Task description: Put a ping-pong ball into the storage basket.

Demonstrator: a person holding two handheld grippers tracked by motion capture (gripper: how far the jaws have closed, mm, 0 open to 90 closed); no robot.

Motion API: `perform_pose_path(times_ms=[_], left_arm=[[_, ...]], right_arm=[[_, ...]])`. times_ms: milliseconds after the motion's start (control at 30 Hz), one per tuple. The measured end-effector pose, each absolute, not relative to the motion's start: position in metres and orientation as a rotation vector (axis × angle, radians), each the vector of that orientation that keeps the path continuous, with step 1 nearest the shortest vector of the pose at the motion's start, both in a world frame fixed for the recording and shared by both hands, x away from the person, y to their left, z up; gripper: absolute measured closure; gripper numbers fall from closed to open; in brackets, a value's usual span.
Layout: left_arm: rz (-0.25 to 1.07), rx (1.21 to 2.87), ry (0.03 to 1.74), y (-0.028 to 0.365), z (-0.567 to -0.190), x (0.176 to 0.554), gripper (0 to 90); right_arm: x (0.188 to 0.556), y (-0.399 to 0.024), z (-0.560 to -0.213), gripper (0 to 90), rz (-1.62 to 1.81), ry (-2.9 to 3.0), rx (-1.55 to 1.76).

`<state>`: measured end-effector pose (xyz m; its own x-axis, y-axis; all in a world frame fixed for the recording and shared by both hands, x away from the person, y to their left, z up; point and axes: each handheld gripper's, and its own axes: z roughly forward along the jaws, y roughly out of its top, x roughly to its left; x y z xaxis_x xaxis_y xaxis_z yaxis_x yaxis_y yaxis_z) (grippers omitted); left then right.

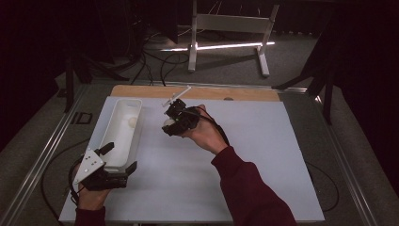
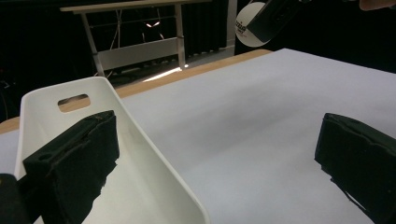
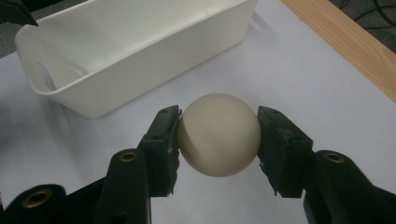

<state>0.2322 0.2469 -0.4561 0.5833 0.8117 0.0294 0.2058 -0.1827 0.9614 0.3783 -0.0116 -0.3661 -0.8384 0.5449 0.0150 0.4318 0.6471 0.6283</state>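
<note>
Right gripper [image 3: 218,140] pinches a cream ball [image 3: 218,134] just beside the white bin [image 3: 140,51]; left gripper [image 2: 219,158] sits spread over the bin's near corner, whose end is cut off.

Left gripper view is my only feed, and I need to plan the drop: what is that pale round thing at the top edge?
Observer: A cream ball, clamped between the right gripper's pads, off the table.
Operator: Is the white bin already holding anything?
Observer: Yes, the high view shows one pale round item lying in the white bin, toward its far end.
Operator: How does my left gripper sit against the bin?
Observer: From above, the left gripper has open jaws astride the bin's near end, one inside and one outside the right wall.
</note>
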Motion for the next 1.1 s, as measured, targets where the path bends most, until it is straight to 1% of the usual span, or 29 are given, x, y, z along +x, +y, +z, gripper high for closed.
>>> perform_pose_path(times_ms=[1100], left_arm=[[0.679,1.71,0.844,0.245,-0.456,0.233,0.4]], right_arm=[[0.382,0.021,-0.355,50.5,0.993,2.707,0.732]])
